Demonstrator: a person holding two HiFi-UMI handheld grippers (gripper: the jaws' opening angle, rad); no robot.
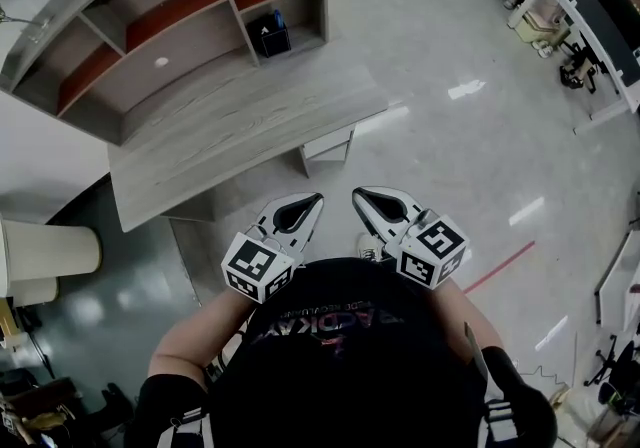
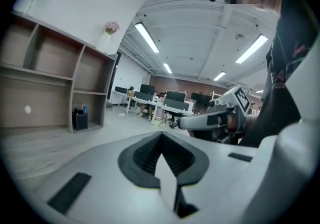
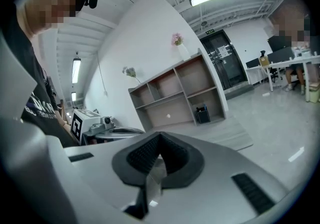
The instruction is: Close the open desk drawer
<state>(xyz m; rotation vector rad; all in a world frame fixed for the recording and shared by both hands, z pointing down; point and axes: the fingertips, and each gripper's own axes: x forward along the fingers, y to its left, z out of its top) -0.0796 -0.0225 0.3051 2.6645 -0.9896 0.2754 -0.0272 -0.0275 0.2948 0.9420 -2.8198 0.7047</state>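
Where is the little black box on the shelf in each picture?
Head view: the small black box is top centre, in the bottom right cubby.
Left gripper view: far left, halfway down, same cubby.
Right gripper view: just right of centre, same cubby.
Shared landmark: the open grey-brown wooden shelf unit around it.

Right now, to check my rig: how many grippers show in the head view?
2. The left gripper is at lower centre. The right gripper is just to its right, not touching it. Both are shut and empty, and none seems hidden.
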